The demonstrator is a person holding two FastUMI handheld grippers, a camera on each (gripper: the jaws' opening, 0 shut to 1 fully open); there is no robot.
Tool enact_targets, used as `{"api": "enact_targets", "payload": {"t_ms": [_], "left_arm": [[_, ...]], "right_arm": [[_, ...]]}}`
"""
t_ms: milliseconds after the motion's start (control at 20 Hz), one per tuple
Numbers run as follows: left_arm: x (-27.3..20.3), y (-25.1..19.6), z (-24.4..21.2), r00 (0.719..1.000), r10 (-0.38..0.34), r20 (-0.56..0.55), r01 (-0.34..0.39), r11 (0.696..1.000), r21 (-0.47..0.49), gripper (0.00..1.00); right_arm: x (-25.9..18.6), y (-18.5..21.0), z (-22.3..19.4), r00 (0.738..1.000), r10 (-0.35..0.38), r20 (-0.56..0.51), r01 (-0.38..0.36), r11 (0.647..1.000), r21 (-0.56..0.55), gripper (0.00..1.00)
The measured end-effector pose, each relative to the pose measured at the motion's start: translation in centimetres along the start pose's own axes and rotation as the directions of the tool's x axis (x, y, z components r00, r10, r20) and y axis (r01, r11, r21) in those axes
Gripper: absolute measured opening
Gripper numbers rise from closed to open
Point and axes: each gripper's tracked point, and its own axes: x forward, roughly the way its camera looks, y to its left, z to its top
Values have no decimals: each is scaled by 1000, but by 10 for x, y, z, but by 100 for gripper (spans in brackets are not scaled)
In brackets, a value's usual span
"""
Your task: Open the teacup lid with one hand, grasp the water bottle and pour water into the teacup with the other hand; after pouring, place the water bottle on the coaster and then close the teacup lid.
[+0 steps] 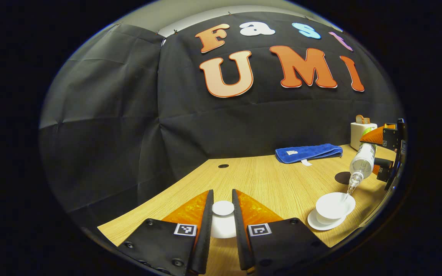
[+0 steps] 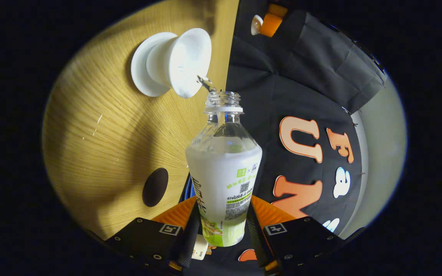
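Between the fingers of the right gripper (image 2: pixel 221 226) sat the water bottle (image 2: pixel 223 180), clamped at its labelled body and tipped so the open neck pointed down toward the teacup (image 2: pixel 178 61); a thin stream ran from the mouth into the cup. The left gripper (image 1: pixel 223 214) had its jaws closed on the knob of the teacup lid (image 1: pixel 223 220), held off to the side near the table (image 1: pixel 267 180). Judgement: to pour well, keep the neck just above the rim and centred, tilt slowly (the cup is shallow), and stop before it fills. Count: one bottle, one teacup on one saucer (image 1: pixel 320 223), one lid, one dark coaster (image 2: pixel 155 187), one blue towel (image 1: pixel 308 152).
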Motion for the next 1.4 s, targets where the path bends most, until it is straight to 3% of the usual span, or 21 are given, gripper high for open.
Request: {"api": "enact_targets", "payload": {"t_ms": [450, 600, 1100, 1400], "left_arm": [[3, 10, -12, 1000, 17, -24, -17, 1000, -7, 35], [3, 12, -12, 999, 24, -22, -24, 1000, -8, 35], [2, 11, -13, 1000, 19, -17, -19, 1000, -6, 35], [2, 12, -13, 1000, 20, -19, -20, 1000, -2, 34]], "right_arm": [[12, -35, -6, 996, -93, 17, 94, 992, -88, 64], [11, -40, -5, 995, -92, 33, 96, 989, -116, 61], [7, -78, 0, 982, -171, 84, 185, 961, -206, 64], [2, -77, 14, 978, -160, 137, 194, 936, -294, 64]]}}
